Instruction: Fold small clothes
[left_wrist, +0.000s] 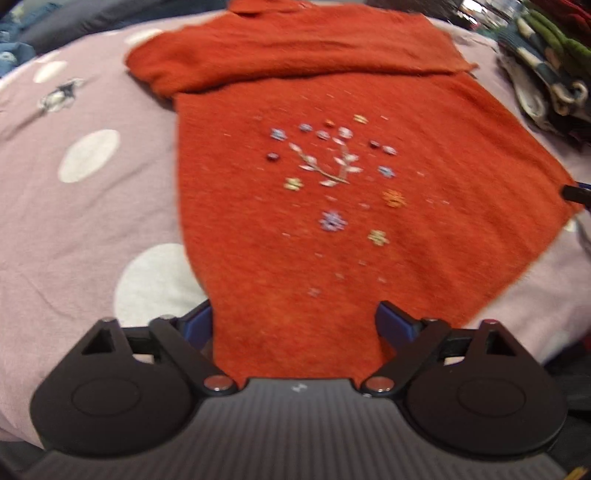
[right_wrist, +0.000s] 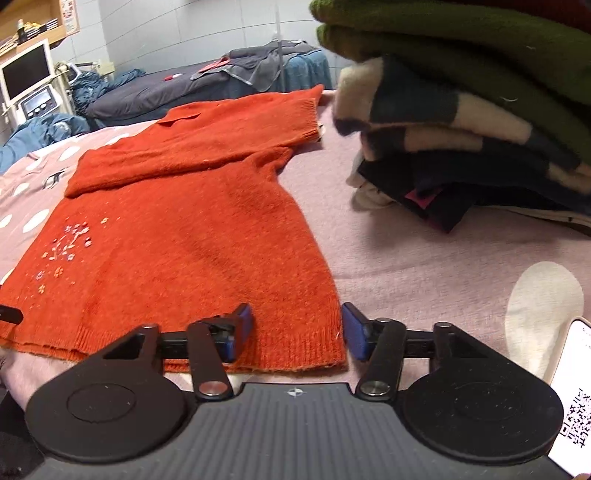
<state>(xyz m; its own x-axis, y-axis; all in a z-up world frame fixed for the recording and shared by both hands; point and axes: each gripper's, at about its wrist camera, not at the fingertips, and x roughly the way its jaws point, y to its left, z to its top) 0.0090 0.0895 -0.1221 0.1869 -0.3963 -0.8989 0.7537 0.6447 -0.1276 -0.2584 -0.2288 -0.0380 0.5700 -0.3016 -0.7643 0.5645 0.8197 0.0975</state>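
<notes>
An orange knit sweater (left_wrist: 332, 110) with small embroidered flowers lies flat on a pink spotted bedsheet (left_wrist: 85, 206); both sleeves are folded across the chest. My left gripper (left_wrist: 295, 325) is open with its fingers either side of the sweater's hem corner, cloth between them. The sweater also shows in the right wrist view (right_wrist: 184, 229). My right gripper (right_wrist: 297, 332) is open around the hem's right corner. The right gripper's fingertip (left_wrist: 574, 192) shows at the far hem corner in the left wrist view.
A stack of folded clothes (right_wrist: 461, 110) in green, cream and dark colours stands to the right of the sweater, also seen in the left wrist view (left_wrist: 546, 74). A card with a QR code (right_wrist: 576, 406) lies at the front right. Another bed with clothes (right_wrist: 207, 85) is behind.
</notes>
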